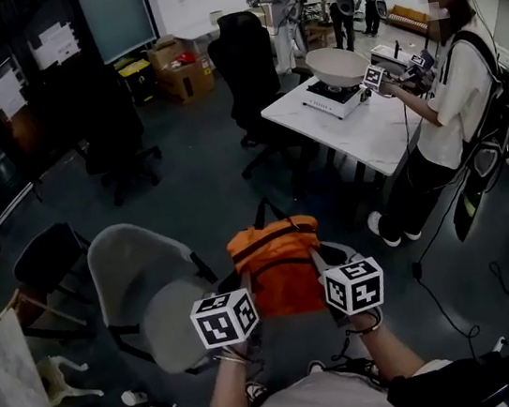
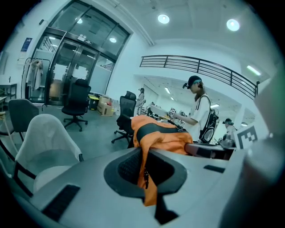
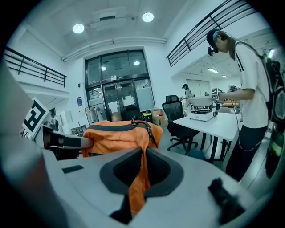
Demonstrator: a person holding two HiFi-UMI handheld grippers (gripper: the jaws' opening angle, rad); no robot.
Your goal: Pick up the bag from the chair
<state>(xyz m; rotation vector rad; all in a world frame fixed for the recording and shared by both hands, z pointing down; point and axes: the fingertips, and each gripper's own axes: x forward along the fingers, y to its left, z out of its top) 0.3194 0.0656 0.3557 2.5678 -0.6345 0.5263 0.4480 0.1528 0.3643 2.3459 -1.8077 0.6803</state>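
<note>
The left gripper point(image 2: 144, 165) is clenched on a fold of the orange fabric bag with black trim point(image 2: 162, 133), the cloth being pinched between its jaws. The right gripper point(image 3: 142, 167) is likewise clamped on orange cloth at the bag's other side. In the head view the bag is seen slung between the two grippers, just ahead of their tips, with its black handle on the far side.

The pale grey shell-backed chair point(image 1: 137, 272) stands just to the left of the left gripper, and its seat is bare. The pick-up is therefore judged to be essentially done: the bag is gripped at both sides and is off the seat. Only steadying it or carrying it off appears to be left.

Farther ahead, to the right of the right gripper, a person point(image 1: 451, 92) is seen standing at a white table point(image 1: 357, 130).
</note>
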